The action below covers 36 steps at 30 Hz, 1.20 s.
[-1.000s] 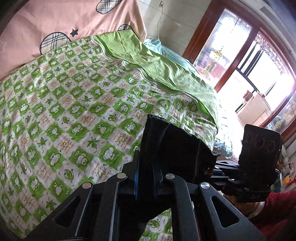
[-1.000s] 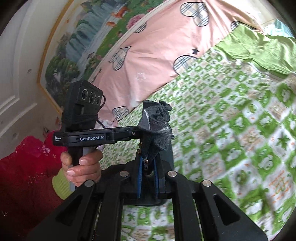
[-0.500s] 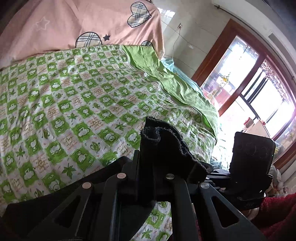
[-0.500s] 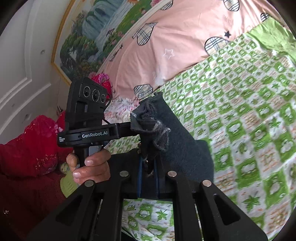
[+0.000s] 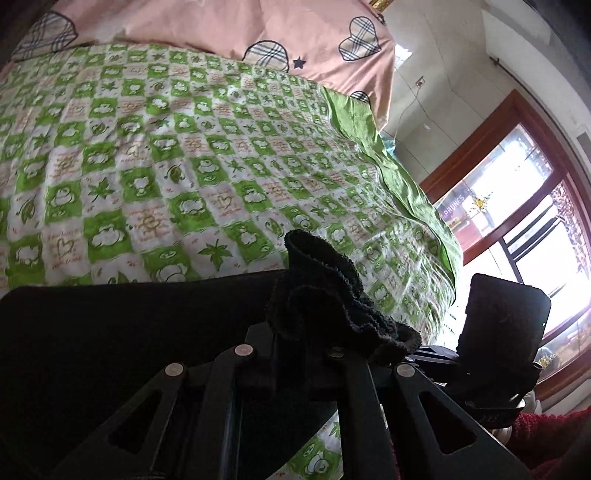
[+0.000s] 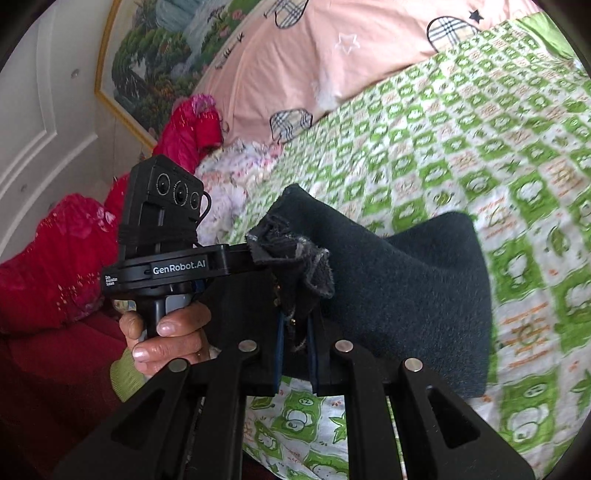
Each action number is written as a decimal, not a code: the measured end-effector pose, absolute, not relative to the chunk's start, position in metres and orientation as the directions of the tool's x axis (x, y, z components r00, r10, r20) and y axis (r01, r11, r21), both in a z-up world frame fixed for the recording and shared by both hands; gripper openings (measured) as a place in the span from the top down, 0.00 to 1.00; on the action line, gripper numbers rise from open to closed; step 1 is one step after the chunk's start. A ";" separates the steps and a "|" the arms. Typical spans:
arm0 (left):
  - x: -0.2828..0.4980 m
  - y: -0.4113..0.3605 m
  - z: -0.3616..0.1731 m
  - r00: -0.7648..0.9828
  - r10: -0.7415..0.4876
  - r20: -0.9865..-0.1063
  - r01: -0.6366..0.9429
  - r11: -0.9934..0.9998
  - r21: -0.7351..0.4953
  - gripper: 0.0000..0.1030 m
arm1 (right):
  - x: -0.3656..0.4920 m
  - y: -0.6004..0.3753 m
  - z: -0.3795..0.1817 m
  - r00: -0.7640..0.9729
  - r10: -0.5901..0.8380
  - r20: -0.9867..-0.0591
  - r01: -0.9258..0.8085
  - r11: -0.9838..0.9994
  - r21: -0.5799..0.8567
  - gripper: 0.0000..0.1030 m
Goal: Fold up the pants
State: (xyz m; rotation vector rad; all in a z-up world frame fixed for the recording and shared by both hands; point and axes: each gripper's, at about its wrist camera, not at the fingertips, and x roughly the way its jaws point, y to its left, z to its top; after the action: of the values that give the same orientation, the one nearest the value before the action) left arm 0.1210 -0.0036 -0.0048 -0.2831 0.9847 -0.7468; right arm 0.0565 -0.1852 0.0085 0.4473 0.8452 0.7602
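Note:
Dark fleece pants (image 5: 110,332) hang between my two grippers above the bed. My left gripper (image 5: 291,369) is shut on a bunched edge of the pants (image 5: 325,295), and the cloth spreads out to its left. My right gripper (image 6: 295,347) is shut on another bunched edge (image 6: 291,258), and the pants (image 6: 406,288) spread to its right over the quilt. The right gripper also shows in the left wrist view (image 5: 498,332). The left gripper shows in the right wrist view (image 6: 162,236), held by a hand (image 6: 166,332).
The green-and-white checked quilt (image 5: 166,166) covers the bed. A pink duvet with plaid hearts (image 5: 221,26) lies at the head. A green sheet edge (image 5: 399,177) runs along the far side near a window (image 5: 535,221). Red clothing (image 6: 55,266) lies beside the bed.
Both grippers have moved forward over the bed with the pants. The cloth now spreads wide over the quilt, and more of it shows in both views.

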 end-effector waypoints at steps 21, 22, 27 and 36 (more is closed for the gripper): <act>0.090 0.063 -0.022 0.458 -0.556 -0.694 0.211 0.826 -0.523 0.79 | 0.059 -0.138 0.004 0.309 0.746 -0.590 -0.497 0.655 0.569 0.55; 0.088 0.068 -0.022 0.464 -0.554 -0.692 0.201 0.826 -0.527 0.75 | 0.059 -0.136 0.005 0.304 0.750 -0.587 -0.503 0.650 0.569 0.55; 0.072 0.095 -0.021 0.493 -0.530 -0.690 0.129 0.829 -0.545 0.73 | 0.059 -0.126 0.013 0.282 0.768 -0.575 -0.537 0.623 0.568 0.55; 0.028 0.144 -0.009 0.578 -0.476 -0.663 0.010 0.816 -0.578 0.68 | 0.071 -0.101 0.026 0.249 0.803 -0.541 -0.583 0.570 0.578 0.55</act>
State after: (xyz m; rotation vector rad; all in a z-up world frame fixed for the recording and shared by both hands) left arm 0.0276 0.1436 -0.0085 -0.5628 0.9204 -0.3027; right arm 0.0713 -0.1009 0.0260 0.2821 0.9106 0.9611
